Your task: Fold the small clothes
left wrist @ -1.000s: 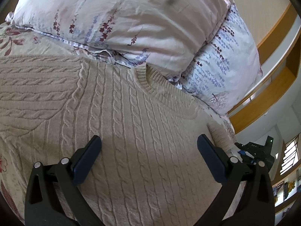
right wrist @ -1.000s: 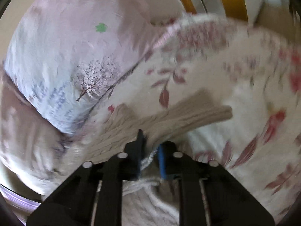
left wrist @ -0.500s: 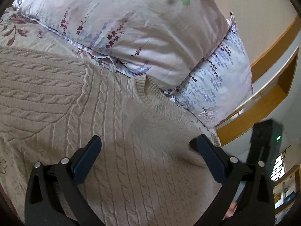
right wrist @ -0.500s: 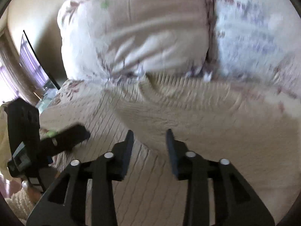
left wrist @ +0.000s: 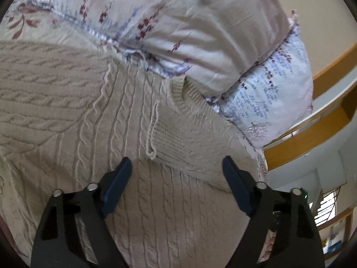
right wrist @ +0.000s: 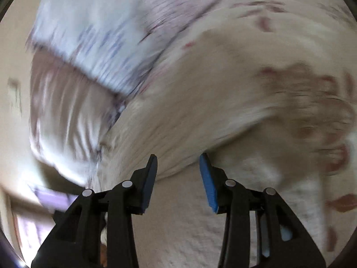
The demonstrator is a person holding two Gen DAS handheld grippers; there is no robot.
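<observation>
A beige cable-knit sweater (left wrist: 93, 120) lies flat on the floral bed sheet. Its right sleeve (left wrist: 189, 143) is folded over the chest, with the ribbed cuff near the middle. The neckline (left wrist: 178, 87) touches the pillows. My left gripper (left wrist: 177, 167) is open and empty, hovering just above the sweater in front of the cuff. In the blurred right wrist view, my right gripper (right wrist: 177, 163) is open and empty, over the sweater's right edge (right wrist: 200, 120).
Two floral pillows (left wrist: 178, 22) stack against the sweater's neck end; they also show in the right wrist view (right wrist: 93, 44). A wooden headboard and shelf (left wrist: 316, 134) stand at the right. The floral bed sheet (right wrist: 312, 178) extends to the right.
My right gripper carried the sleeve over the chest, opened and let it go, then swung away right. My left gripper stayed open and shifted slightly towards the pillows.
</observation>
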